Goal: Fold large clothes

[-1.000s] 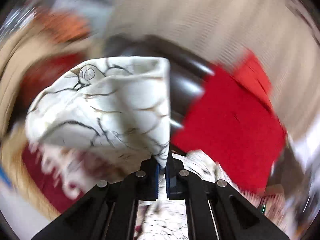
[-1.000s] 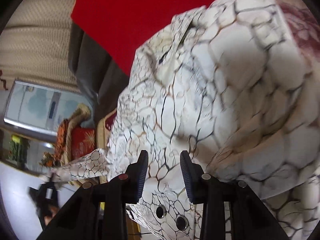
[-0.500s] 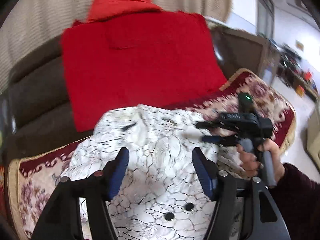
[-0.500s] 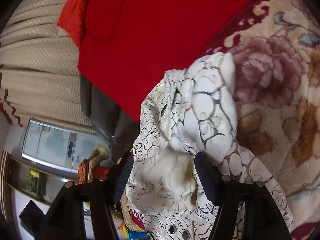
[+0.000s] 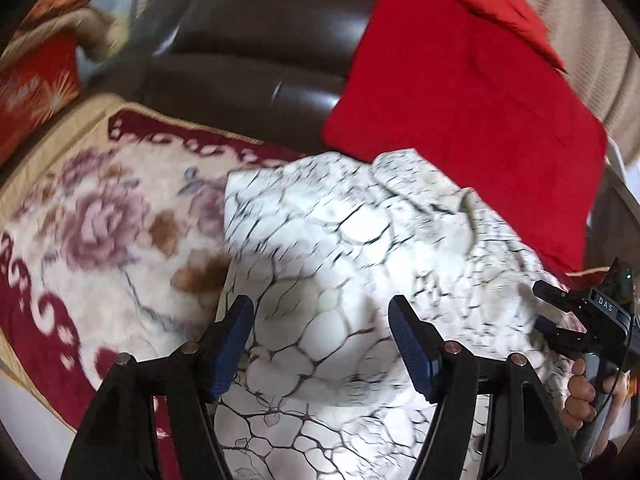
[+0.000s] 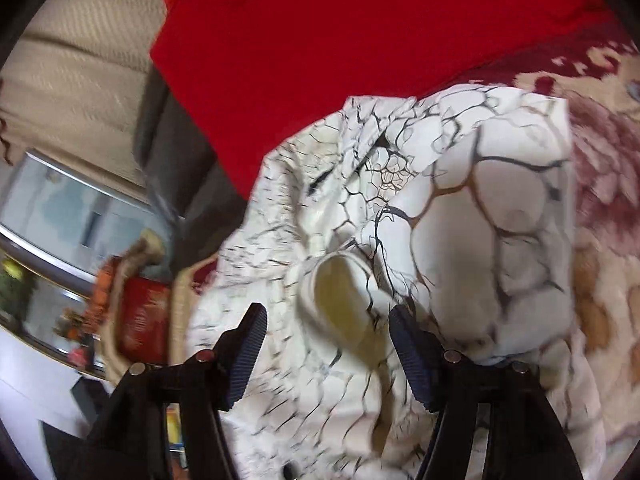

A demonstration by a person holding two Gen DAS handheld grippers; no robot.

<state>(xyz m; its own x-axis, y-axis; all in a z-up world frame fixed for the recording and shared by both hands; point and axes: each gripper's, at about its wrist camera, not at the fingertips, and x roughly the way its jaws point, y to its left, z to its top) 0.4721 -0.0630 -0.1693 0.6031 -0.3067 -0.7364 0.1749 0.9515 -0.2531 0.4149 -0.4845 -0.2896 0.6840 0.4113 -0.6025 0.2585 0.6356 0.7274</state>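
In the left wrist view, the left gripper (image 5: 320, 344) hangs over a white garment (image 5: 360, 280) with a black crackle print that lies bunched on a flowered blanket (image 5: 100, 240), its jaws, just opened, standing wide with no cloth pinched; a red cloth (image 5: 460, 120) drapes the dark sofa back (image 5: 260, 40), and the right gripper (image 5: 560, 320) shows at the right edge in a hand (image 5: 580, 396). In the right wrist view, the right gripper (image 6: 326, 344) likewise hovers with its fingers (image 6: 250, 344), just spread, apart above the garment (image 6: 460, 220), gripping nothing.

White black-veined garment (image 5: 360, 280), red cloth (image 5: 472, 120)
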